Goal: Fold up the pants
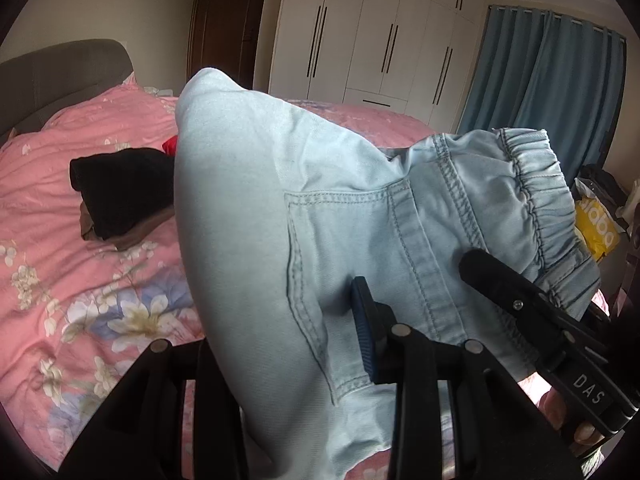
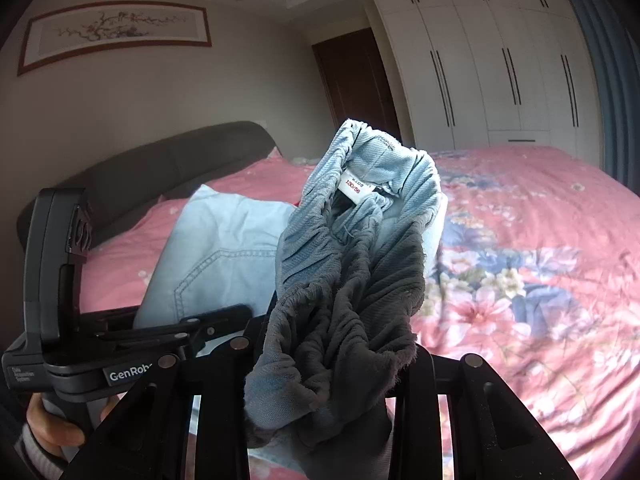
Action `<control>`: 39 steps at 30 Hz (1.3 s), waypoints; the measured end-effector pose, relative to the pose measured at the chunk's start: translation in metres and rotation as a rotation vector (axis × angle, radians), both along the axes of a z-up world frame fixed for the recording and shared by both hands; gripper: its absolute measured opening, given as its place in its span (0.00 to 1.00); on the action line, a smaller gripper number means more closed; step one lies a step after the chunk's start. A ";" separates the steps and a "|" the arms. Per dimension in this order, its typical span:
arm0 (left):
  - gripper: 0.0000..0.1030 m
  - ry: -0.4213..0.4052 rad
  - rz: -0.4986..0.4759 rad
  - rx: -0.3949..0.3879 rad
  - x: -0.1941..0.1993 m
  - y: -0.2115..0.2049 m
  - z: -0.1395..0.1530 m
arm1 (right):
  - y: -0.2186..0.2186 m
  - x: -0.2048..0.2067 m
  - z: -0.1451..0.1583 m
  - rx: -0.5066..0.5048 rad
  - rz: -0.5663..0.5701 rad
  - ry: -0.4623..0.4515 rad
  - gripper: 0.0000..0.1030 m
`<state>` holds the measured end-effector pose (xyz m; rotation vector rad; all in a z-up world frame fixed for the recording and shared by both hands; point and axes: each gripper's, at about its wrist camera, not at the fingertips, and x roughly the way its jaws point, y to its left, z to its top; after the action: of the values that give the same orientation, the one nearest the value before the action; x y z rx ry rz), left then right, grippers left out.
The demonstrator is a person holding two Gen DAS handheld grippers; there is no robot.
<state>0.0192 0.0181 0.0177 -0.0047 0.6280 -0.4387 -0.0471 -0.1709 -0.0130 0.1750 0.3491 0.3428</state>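
Left wrist view: light-blue denim pants (image 1: 256, 208) raised above the pink floral bedspread (image 1: 80, 264), back pocket and gathered elastic waistband (image 1: 536, 196) facing the camera. Left gripper (image 1: 280, 364) has cloth bunched between its jaws at the seat, only the blue-padded finger (image 1: 366, 332) showing, the other hidden under the denim; jaws narrow and clamped on the pants. The right gripper (image 1: 504, 280) enters from the right with its black finger lying on the waistband area, a hand (image 1: 560, 408) behind it. Folded black garment (image 1: 124, 192) rests on the bedspread beyond the pants, apart from them. Right wrist view: waistband turned open towards the lens, white size label (image 2: 354, 186) visible inside, fabric bunched between the right gripper's fingers, so it too is narrowly closed on the pants. White wardrobe (image 2: 480, 60) and grey headboard (image 2: 160, 168) in the background. Judgement: early step, the pants held up by the waist end with both tools, no fold yet visible. Next move likely calls for spreading the waistband taut between the two grips and lowering the garment flat onto a clear stretch of bedspread, legs aligned, keeping off the black garment. Leg ends out of view, so their lie cannot be told
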 end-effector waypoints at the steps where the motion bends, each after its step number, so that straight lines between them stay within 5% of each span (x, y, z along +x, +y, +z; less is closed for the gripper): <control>1: 0.33 -0.015 0.002 -0.002 0.000 0.000 0.006 | -0.001 0.001 0.005 0.002 0.001 -0.013 0.33; 8: 0.33 -0.100 -0.001 -0.007 0.009 -0.003 0.036 | -0.002 0.009 0.035 0.007 0.000 -0.104 0.33; 14: 0.34 -0.055 -0.019 0.000 0.029 -0.021 0.027 | -0.009 0.028 0.032 -0.005 -0.014 -0.094 0.33; 28: 0.34 0.190 -0.021 0.073 0.118 -0.049 -0.075 | -0.030 0.121 -0.052 0.006 -0.036 0.198 0.33; 39: 0.34 0.314 0.008 0.078 0.166 -0.045 -0.130 | -0.023 0.168 -0.092 -0.034 -0.057 0.320 0.33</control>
<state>0.1849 -0.0272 -0.1123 -0.0016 0.9539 -0.4087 0.1209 -0.1941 -0.1048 0.2068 0.6644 0.2517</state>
